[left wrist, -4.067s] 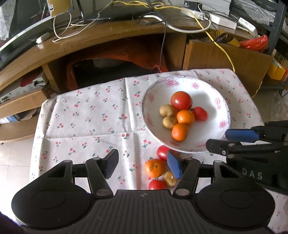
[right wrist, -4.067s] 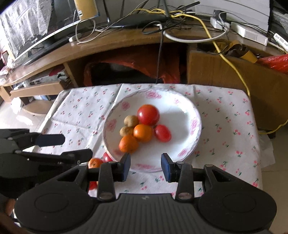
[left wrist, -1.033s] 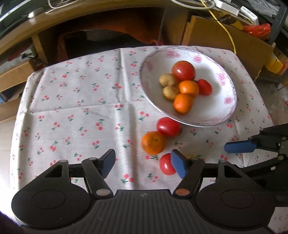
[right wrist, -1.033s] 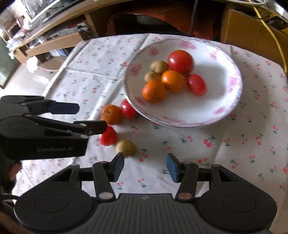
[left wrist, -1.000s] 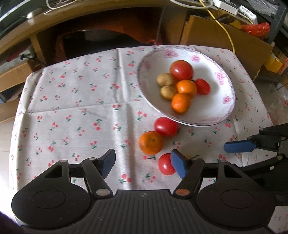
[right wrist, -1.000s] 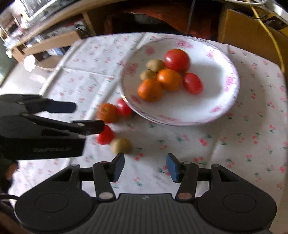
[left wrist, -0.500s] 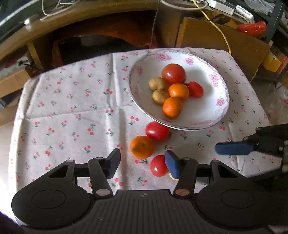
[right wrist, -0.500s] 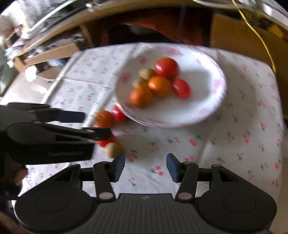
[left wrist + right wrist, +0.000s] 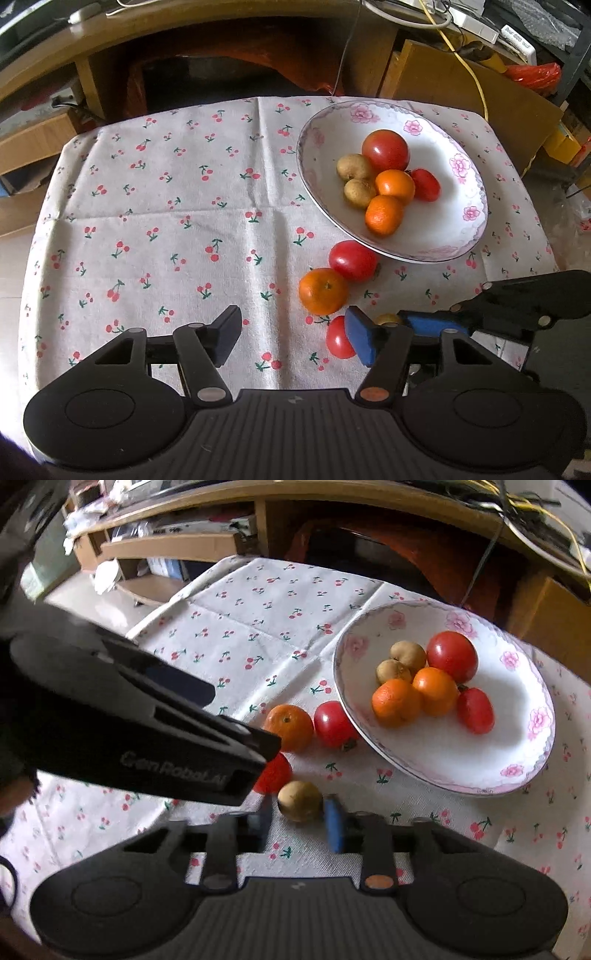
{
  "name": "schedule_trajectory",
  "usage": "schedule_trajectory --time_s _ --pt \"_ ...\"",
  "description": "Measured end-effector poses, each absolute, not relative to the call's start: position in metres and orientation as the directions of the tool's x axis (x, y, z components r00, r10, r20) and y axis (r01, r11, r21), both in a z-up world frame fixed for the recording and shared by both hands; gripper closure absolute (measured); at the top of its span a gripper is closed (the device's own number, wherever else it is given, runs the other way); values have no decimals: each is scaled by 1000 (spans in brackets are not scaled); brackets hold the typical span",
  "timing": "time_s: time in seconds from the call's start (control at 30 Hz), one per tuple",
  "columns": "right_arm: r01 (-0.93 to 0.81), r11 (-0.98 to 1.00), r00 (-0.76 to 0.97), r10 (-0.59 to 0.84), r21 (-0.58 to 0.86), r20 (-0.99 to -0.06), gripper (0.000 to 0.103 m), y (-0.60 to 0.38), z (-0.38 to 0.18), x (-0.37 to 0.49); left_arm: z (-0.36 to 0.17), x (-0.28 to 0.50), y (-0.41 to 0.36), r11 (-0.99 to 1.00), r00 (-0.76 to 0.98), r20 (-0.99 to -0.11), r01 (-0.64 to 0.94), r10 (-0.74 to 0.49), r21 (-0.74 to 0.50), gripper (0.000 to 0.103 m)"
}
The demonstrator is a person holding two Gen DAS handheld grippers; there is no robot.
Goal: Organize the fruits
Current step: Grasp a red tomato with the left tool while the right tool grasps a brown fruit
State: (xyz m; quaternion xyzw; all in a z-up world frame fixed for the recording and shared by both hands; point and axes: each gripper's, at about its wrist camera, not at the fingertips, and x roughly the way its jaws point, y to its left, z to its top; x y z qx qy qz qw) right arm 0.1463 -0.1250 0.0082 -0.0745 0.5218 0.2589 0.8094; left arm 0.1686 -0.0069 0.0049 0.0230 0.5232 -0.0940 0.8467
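A white flowered plate point(image 9: 443, 225) point(image 9: 480, 764) holds a big tomato, two oranges, two brown fruits and a small tomato. Beside it on the cherry-print cloth lie an orange point(image 9: 323, 291) point(image 9: 290, 727), a tomato point(image 9: 352, 260) point(image 9: 332, 723) and a small tomato point(image 9: 337, 341) point(image 9: 275, 773). My right gripper point(image 9: 299, 825) point(image 9: 432, 325) is low at the cloth, shut on a small brown fruit point(image 9: 299, 800) point(image 9: 388, 318). My left gripper point(image 9: 291, 336) point(image 9: 243, 718) hovers close by. Its jaws are opening, and the small tomato lies just inside its right finger, untouched.
A wooden desk point(image 9: 221, 40) with cables point(image 9: 454, 48) runs behind the small table. A cardboard box point(image 9: 461, 92) stands at the back right, low shelves point(image 9: 173, 546) at the left. The cloth point(image 9: 166, 221) is bare to the left of the fruit.
My right gripper has moved in on the small brown fruit and its jaws have shut on it. The left gripper has stayed almost in place.
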Motion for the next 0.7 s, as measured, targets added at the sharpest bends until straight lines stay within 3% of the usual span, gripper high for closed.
schedule_trajectory --time_s 0.43,0.7 --pt "-405 909 340 253 102 -906 81 -168 13 134 -8 157 -45 967 429 -892 254 -138 -28 35" --pt "-383 917 334 249 110 -909 81 -178 12 136 -16 160 -53 961 401 -900 269 -169 -61 51"
